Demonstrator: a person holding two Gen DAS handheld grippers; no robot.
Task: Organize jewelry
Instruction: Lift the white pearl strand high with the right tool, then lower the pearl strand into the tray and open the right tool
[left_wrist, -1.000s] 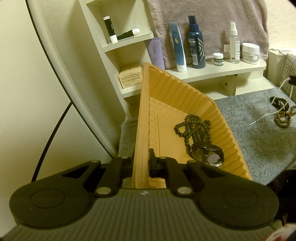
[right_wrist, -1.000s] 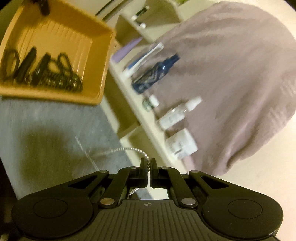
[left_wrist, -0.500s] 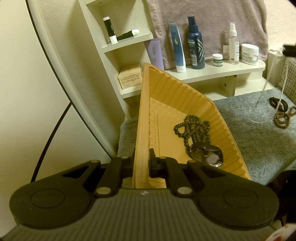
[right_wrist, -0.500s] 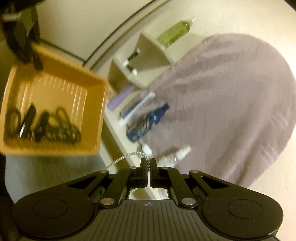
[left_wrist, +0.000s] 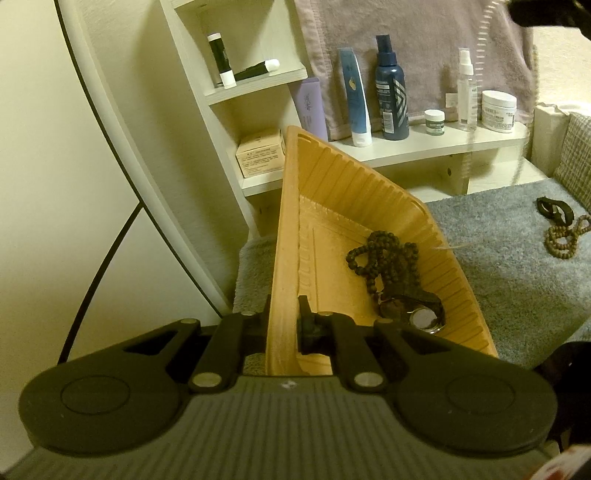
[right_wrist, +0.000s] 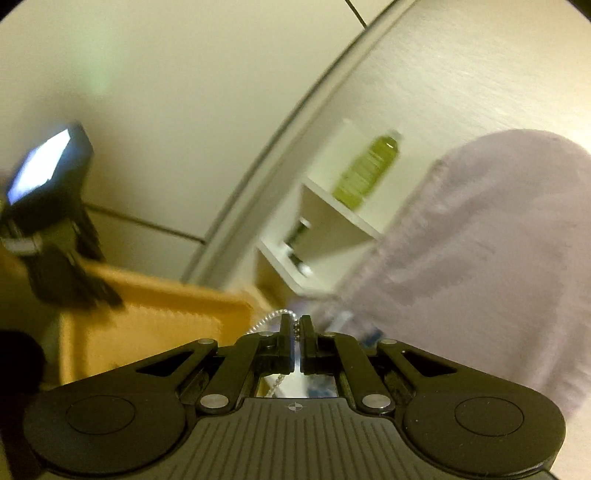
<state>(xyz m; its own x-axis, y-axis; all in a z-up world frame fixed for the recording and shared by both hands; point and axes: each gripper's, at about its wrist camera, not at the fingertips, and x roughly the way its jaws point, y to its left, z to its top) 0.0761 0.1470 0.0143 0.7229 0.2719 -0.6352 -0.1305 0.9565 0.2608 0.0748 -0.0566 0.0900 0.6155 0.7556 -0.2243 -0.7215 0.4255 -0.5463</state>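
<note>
Left gripper (left_wrist: 283, 310) is clamping the near wall of the orange ribbed tray (left_wrist: 334, 184), one finger outside the wall and one inside, pads pressing on the plastic. The tray is sitting tilted over a grey mat (left_wrist: 509, 266), its far corner pointing toward the white shelf unit (left_wrist: 439, 146).

Lying in the tray: a dark beaded necklace (left_wrist: 384, 254) heaped near the right wall, and just nearer the camera a wristwatch (left_wrist: 417, 314) with a round pale face, touching the beads.

Lying on the mat, well apart from the tray at right: a brown bead bracelet (left_wrist: 565, 238) and, just beside it, a small black strap-like item (left_wrist: 554, 208); type unclear.

Right gripper (right_wrist: 294, 325) is pinching a thin silver chain (right_wrist: 271, 317), jaws together on it. The chain is arching out to the left of the fingertips and also showing below them. In the left wrist view the same chain (left_wrist: 469, 147) is hanging as a blurred vertical streak in front of the shelf, dropping from a dark shape at the top right corner.

Right wrist view is motion-blurred. The tray (right_wrist: 155, 321) is showing at lower left, with the left gripper (right_wrist: 66, 273) on its edge. A green bottle (right_wrist: 367, 170) is standing on an upper shelf. A mauve towel (left_wrist: 406, 40) is hanging behind the toiletry bottles.
</note>
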